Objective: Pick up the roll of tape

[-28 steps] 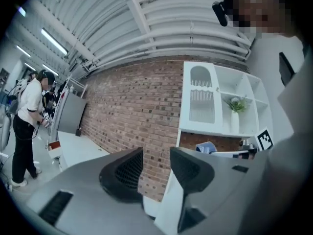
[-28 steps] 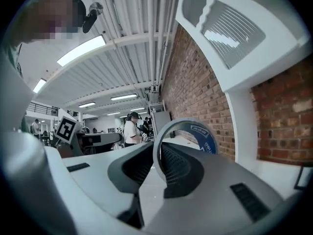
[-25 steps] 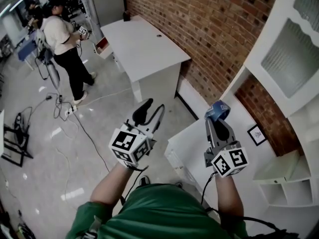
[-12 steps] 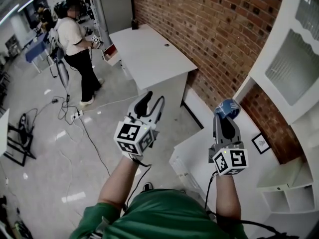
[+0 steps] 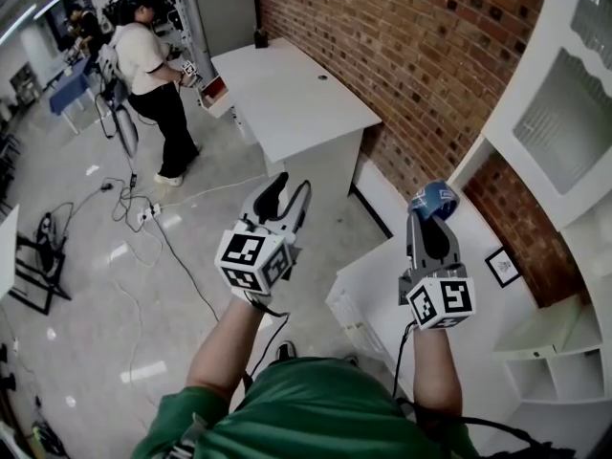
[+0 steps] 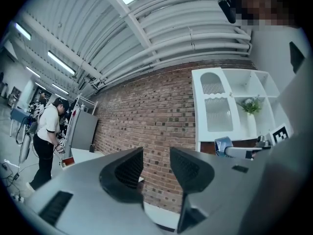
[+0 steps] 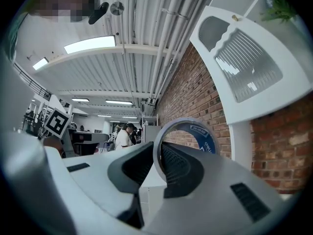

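- In the air in front of the wearer, at the foot of a brick wall (image 5: 411, 55): both grippers held up and pointing roughly level, away from the body.
- Right gripper (image 5: 431, 216): jaws closed down to a narrow gap on the roll of tape (image 5: 435, 200).
- Right gripper view: the roll stands on edge as a ring. Its wall is pinched between the two pads and its blue inner face arcs over the right-hand jaw.
- The roll is lifted clear and rests on no surface. In the head view it shows at the very tip of the right gripper, over the near edge of a low white unit (image 5: 378, 290) set against the wall.
- Left gripper (image 5: 288, 191): jaws a modest way apart with nothing between them. In its own view only brickwork and a strip of white surface show through the gap.
- The left gripper hangs over the bare floor (image 5: 86, 285), well apart from the right one.
- A marker cube (image 5: 441, 303) sits at the rear of the right gripper, and another on the left.
- Beyond: a white desk (image 5: 287, 94) stands along the brick wall.
- A person (image 5: 153, 75) stands near the desk's far corner with something small in hand.
- Cables (image 5: 143, 220) trail across the floor.
- Right of frame: a tall white cabinet (image 5: 559, 113) with a ribbed glass door. A small framed picture (image 5: 503, 267) stands below it.
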A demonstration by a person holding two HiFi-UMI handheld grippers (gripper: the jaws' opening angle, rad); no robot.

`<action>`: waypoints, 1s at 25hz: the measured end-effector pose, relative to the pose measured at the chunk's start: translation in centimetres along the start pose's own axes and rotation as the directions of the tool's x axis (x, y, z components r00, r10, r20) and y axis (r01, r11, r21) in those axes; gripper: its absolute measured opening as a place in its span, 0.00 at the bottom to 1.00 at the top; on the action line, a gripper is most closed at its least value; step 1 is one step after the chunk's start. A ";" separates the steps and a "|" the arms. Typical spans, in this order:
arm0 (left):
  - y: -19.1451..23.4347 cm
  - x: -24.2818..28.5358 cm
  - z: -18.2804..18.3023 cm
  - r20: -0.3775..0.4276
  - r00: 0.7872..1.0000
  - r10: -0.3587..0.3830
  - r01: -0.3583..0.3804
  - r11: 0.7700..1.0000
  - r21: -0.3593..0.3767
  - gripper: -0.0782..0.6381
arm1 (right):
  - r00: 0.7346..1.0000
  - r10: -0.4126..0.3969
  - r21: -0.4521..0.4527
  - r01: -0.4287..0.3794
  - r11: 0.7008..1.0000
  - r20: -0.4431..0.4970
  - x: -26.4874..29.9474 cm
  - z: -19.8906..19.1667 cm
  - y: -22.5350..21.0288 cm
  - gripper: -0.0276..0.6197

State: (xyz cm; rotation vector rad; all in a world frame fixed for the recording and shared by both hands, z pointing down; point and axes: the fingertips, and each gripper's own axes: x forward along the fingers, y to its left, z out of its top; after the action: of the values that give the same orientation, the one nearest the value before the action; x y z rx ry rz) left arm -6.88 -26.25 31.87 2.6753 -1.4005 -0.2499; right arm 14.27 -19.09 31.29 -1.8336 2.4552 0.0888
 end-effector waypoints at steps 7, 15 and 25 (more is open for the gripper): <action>-0.1 -0.3 0.3 0.015 1.000 0.006 -0.006 1.000 -0.005 0.36 | 1.000 0.020 -0.004 -0.020 1.000 0.010 0.3 0.2 0.6 0.14; -1.2 0.4 -0.6 -0.004 1.000 -0.004 0.004 1.000 -0.010 0.36 | 1.000 0.010 0.007 -0.009 1.000 -0.007 -0.4 -0.3 -0.5 0.14; -1.6 0.5 -0.7 -0.003 1.000 -0.003 0.003 1.000 -0.018 0.36 | 1.000 0.004 0.015 -0.004 1.000 -0.014 -0.7 -0.5 -0.8 0.14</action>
State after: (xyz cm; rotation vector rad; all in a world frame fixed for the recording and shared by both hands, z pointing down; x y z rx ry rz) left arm -5.20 -25.77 32.27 2.6623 -1.3870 -0.2579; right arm 15.26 -18.71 31.89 -1.8298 2.4620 0.0583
